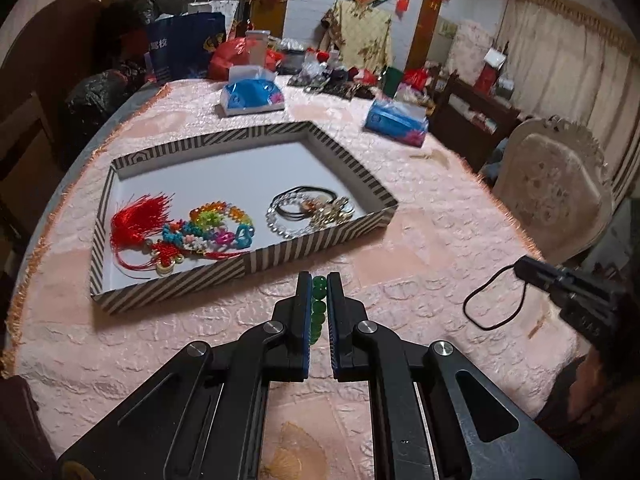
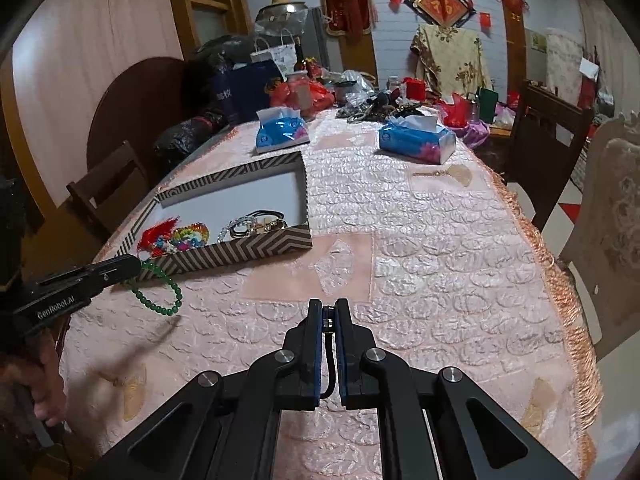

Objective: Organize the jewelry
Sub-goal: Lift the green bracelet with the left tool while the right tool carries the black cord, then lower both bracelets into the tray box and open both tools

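Left wrist view shows the left claw (image 1: 319, 280) nearly closed, its two blue-padded fingers pinching a string of green beads (image 1: 319, 307) that runs down the narrow gap between them. The right wrist view confirms this from the side: the green bracelet hangs in a loop from the tip of that claw, above the pink cloth of the bench (image 2: 440, 248), just beside the near wall of the striped tray (image 2: 248, 249).

The right claw (image 2: 330, 304) is likewise almost shut, gripping a black cord (image 2: 329, 354) with a small metal clasp between its pads; the cord's loop droops from its tip in the left view, hanging over the bench toward the right edge.

The tray sits toward the left edge of the bench, its white floor holding a red tassel knot (image 1: 138, 226) at the near left, a heap of bright plastic bead bracelets (image 1: 218, 226) in the middle, and a clear bead bracelet (image 1: 286, 216) tangled with black cords and gold pieces (image 1: 332, 210) at the near right corner. The far half of the tray floor shows only white.

Two blue tissue packs (image 2: 282, 130) (image 2: 416, 140) lie toward the far edge, and a small fan charm (image 2: 452, 174) rests near the right edge.
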`<action>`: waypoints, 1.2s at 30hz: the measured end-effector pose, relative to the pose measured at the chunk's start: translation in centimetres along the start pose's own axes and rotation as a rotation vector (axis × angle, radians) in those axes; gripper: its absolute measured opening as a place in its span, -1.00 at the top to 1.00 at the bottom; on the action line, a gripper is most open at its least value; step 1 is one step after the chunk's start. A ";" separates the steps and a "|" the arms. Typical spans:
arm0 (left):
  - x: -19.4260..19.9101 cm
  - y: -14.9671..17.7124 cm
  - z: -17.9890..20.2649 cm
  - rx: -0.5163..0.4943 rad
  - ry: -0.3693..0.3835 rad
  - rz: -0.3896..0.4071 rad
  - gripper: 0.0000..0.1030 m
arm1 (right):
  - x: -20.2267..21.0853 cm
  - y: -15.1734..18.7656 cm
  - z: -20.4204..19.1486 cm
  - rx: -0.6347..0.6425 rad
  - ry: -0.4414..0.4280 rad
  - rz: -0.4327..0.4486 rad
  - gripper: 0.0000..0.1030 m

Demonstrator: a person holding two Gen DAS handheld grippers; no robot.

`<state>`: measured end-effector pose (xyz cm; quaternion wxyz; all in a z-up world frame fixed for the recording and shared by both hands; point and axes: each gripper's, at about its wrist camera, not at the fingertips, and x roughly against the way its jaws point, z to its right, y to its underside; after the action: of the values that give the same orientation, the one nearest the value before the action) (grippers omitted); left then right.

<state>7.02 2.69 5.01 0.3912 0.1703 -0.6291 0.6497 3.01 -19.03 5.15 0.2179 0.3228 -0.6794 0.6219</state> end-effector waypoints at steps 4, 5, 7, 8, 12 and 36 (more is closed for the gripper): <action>-0.3 0.2 -0.2 0.001 -0.022 -0.019 0.89 | 0.2 -1.0 -0.6 0.001 -0.029 0.003 0.90; -0.2 0.2 -0.4 0.008 -0.025 -0.019 0.89 | 0.2 -1.2 -0.9 0.007 -0.033 0.004 0.90; 0.0 0.3 -0.6 0.014 -0.027 -0.018 0.89 | 0.2 -1.6 -1.4 0.019 -0.034 0.007 0.90; 0.2 0.2 -0.8 0.014 -0.030 -0.016 0.89 | 0.1 -1.7 -1.6 0.022 -0.037 0.009 0.90; 0.7 -0.3 -1.2 0.020 -0.031 0.001 0.89 | -0.5 -2.2 -2.1 0.020 -0.047 0.004 0.90; 0.3 -9.7 -5.3 0.051 -0.059 0.080 0.89 | -5.2 -10.5 -4.3 0.090 -0.042 -0.002 0.90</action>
<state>15.29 6.87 11.06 0.3419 0.1741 -0.6299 0.6753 13.61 -14.07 9.45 0.1896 0.3457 -0.6550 0.6447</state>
